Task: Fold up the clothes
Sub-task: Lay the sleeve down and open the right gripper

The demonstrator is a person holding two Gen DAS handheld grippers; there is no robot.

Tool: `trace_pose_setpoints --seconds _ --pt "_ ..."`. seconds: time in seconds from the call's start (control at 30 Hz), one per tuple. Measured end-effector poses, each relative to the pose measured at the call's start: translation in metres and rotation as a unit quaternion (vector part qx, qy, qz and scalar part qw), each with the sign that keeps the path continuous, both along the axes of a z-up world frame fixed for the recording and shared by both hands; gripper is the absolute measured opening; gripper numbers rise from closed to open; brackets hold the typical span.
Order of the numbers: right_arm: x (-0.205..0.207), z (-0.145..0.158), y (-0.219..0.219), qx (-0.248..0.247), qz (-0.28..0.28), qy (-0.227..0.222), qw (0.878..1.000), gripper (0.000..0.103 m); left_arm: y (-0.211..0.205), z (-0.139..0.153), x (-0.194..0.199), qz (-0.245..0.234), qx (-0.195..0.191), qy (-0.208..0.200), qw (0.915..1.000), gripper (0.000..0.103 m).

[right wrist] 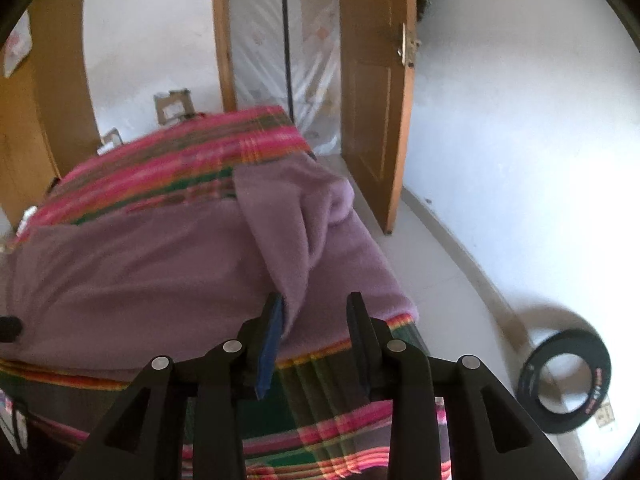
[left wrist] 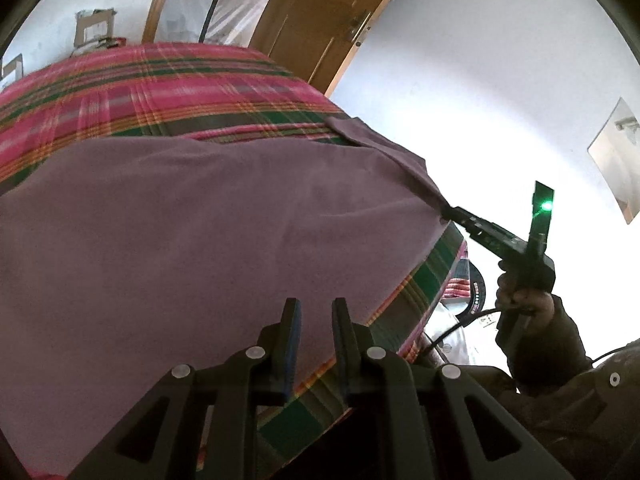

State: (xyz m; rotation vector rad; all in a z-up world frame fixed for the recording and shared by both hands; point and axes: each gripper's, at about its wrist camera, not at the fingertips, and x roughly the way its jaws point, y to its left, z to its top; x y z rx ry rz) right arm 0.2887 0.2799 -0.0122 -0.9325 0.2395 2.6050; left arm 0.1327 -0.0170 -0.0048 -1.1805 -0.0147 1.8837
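Observation:
A purple garment (left wrist: 200,220) lies spread over a bed with a pink and green plaid cover (left wrist: 160,80). My left gripper (left wrist: 316,306) is open with a narrow gap, just above the garment's near edge, and nothing is pinched. In the right wrist view a raised flap of the purple garment (right wrist: 280,220) runs down between the fingers of my right gripper (right wrist: 316,300). Its jaws stand wide apart; the flap's tip brushes the left finger (right wrist: 274,312) and is not clamped. From the left wrist view the right gripper (left wrist: 450,213) sits at the garment's right corner.
The bed's right edge drops to a pale floor where a black ring-shaped object (right wrist: 564,376) lies. A wooden door (right wrist: 376,100) stands ajar beyond the bed. A cardboard box (right wrist: 172,106) sits behind the bed. A person's sleeved hand (left wrist: 524,292) holds the right gripper.

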Motion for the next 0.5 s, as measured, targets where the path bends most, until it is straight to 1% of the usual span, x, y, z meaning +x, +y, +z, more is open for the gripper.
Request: trace_pose_setpoints --seconds 0.13,0.27,0.37,0.5 --pt "-0.004 0.012 -0.001 0.012 0.010 0.029 0.999 0.035 0.003 -0.004 -0.003 -0.002 -0.002 -0.007 1.0000 0.016" --pt "-0.027 0.020 -0.002 0.033 0.030 0.033 0.998 0.035 0.004 -0.009 -0.007 0.003 -0.002 -0.015 0.9999 0.016" --pt "-0.053 0.019 -0.002 0.038 0.056 0.017 0.998 0.035 0.004 -0.012 -0.010 0.010 -0.004 -0.021 0.9997 0.016" --pt "-0.086 0.013 -0.009 0.062 0.078 -0.016 0.995 0.035 0.005 -0.017 -0.015 0.016 -0.008 -0.026 0.9995 0.016"
